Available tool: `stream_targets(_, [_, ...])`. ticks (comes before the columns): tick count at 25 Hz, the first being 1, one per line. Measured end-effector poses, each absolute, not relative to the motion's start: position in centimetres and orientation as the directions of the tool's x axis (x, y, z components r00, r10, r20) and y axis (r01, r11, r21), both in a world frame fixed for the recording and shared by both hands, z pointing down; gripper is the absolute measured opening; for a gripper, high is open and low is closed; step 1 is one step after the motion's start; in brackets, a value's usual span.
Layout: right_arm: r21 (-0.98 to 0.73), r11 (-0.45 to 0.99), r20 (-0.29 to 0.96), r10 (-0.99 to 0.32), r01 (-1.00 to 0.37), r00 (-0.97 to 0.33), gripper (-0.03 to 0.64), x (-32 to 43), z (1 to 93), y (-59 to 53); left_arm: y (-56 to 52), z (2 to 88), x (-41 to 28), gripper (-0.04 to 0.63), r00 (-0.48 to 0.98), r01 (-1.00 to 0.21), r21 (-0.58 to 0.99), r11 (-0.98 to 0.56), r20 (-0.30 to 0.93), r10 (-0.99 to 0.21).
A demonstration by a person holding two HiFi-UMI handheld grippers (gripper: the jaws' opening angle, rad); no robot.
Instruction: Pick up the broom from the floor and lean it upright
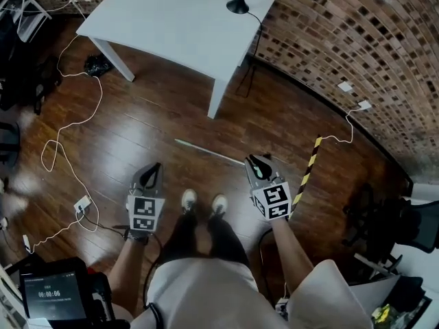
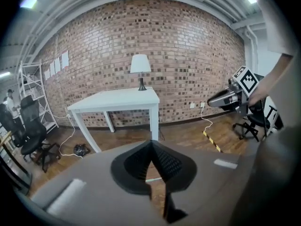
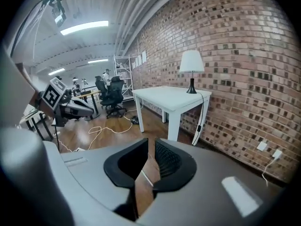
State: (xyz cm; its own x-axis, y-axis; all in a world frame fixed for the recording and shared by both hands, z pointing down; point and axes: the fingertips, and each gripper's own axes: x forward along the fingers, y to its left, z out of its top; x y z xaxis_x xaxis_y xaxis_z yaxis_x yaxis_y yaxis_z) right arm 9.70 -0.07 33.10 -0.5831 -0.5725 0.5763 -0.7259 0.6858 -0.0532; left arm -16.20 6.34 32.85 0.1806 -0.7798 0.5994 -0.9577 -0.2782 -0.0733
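Dark plank floor [image 1: 137,125], with broom [image 1: 206,151] lying flat on it as a thin pale stick, just ahead of the person's shoes [image 1: 203,202] and short of the white table [image 1: 171,19]. Brush end not made out; possibly behind right gripper [image 1: 255,162], itself in line with the stick's nearer end in the head view, height above it unclear. Jaws of right gripper parted by a narrow slot, nothing between them, only floor and a sliver of pale handle beyond. Tips of left gripper [image 1: 155,170] pressed together, empty, well apart on the other side of the shoes. Task judged barely begun: broom not yet touched, not yet lifted. Risks from here. Slot likely too narrow for the handle: pads landing on top and rolling the stick away across smooth boards. Pinch so near one end: long lever, far end drooping or swinging on the lift, perhaps clipping the table leg [image 1: 218,98] or the lamp cable [image 1: 257,33]. Thin round handle against flat pads: twisting or slipping mid-raise. Loose white cable [image 1: 72,125] on the floor at left, yellow-black strip [image 1: 309,166] at right: snag points for a dragged end. For leaning, brick wall [image 1: 343,46] the nearest candidate; too shallow an angle on slick wood, and a slide back down probable. Safer with wider jaws first, second gripper brought in to steady.
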Motion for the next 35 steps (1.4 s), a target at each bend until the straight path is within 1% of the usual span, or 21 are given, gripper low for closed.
stream_targets(5, [-0.059,0.715,0.642,-0.507,-0.696,-0.575,0.058,7.5,40.5,-1.3,5.0,38.8,-17.6,0.0,0.164,-0.964,-0.06,-0.258,0.629,-0.76])
stream_targets(13, [-0.058,0.737,0.713,-0.441,-0.673,-0.545,0.06,5.9,53.6,-2.8,1.2,50.3,-16.2,0.0,0.24,-0.959,0.041,-0.28,0.64,-0.73])
stream_targets(21, [-0.114,0.719,0.728,-0.409,-0.686,-0.55,0.06,3.4,65.1,-3.0,1.0,62.1,-16.7,0.0,0.188,-0.981,0.101,-0.166,0.702,-0.687])
stream_targets(24, [-0.137,0.716,0.74,-0.386,-0.684,-0.551,0.061,2.6,68.9,-3.1,1.8,65.8,-16.5,0.0,0.185,-0.982,0.117,-0.146,0.724,-0.664])
stream_targets(35, [-0.163,0.809,0.803,-0.223,-0.564,-0.552,0.074,0.4,84.4,-2.7,5.0,80.5,-15.0,0.0,0.19,-0.981,0.168,-0.094,0.778,-0.598])
